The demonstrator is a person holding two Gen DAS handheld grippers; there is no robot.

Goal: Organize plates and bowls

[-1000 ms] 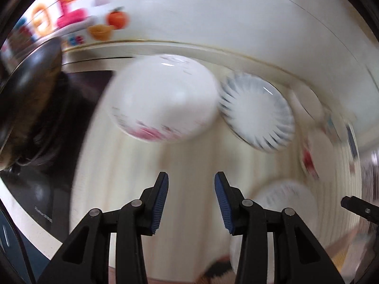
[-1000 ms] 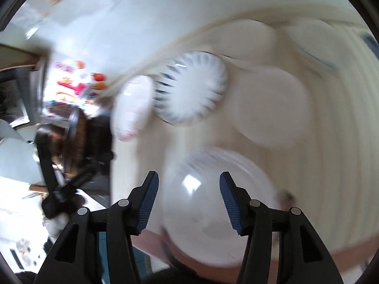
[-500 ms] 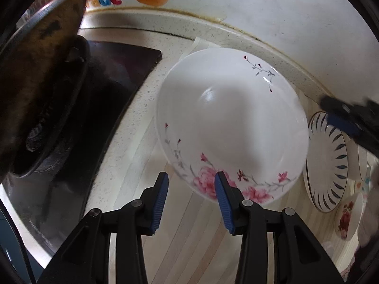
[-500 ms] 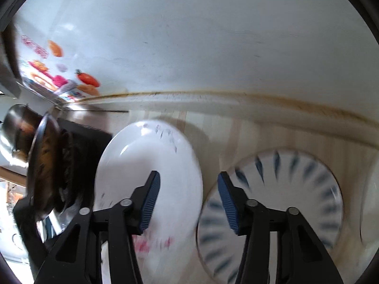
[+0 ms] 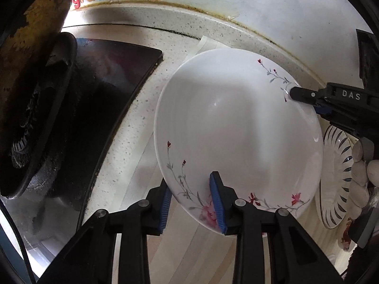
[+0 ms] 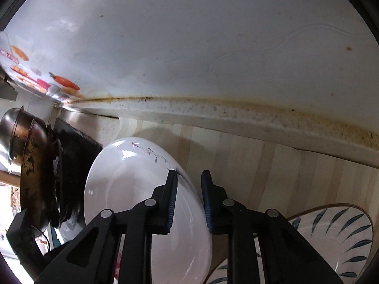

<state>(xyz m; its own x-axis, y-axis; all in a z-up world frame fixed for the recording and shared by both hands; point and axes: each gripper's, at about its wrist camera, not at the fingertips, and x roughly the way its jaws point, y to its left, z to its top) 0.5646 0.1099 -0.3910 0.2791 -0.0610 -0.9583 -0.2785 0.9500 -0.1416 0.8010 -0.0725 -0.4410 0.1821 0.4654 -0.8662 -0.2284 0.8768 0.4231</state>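
Straddling the near rim of the big white round plate with pink flower sprigs [image 5: 236, 127], your left gripper [image 5: 191, 201] has 1 blue pad under the edge and 1 on top, jaws parted around the rim; whether they already pinch it, you cannot tell from here. The plate sits on the pale wood-striped counter [image 5: 189, 255], right beside the black stove top [image 5: 99, 90], with a battered dark wok [image 5: 30, 54] looming at the left. Over on the far side, your right gripper [image 5: 305, 101] reaches in and meets the opposite rim, and your gloved hand [image 5: 362, 168] shows behind it.

Switch to the right wrist view: the right gripper [image 6: 189, 184] has its 2 fingers either side of the plate's [image 6: 132, 189] edge, 1 blue pad inside the bowl of the plate, the other outside it. A gap shows between the outer pad and the rim, so those jaws are spread, not clamped. Just to the right lies a second white plate with dark blue leaf strokes around its border [image 6: 338, 232], close beside the flowered one; the same plate peeks out at the right edge of the left view [image 5: 336, 165]. The stained white wall [image 6: 213, 47] runs behind the counter.
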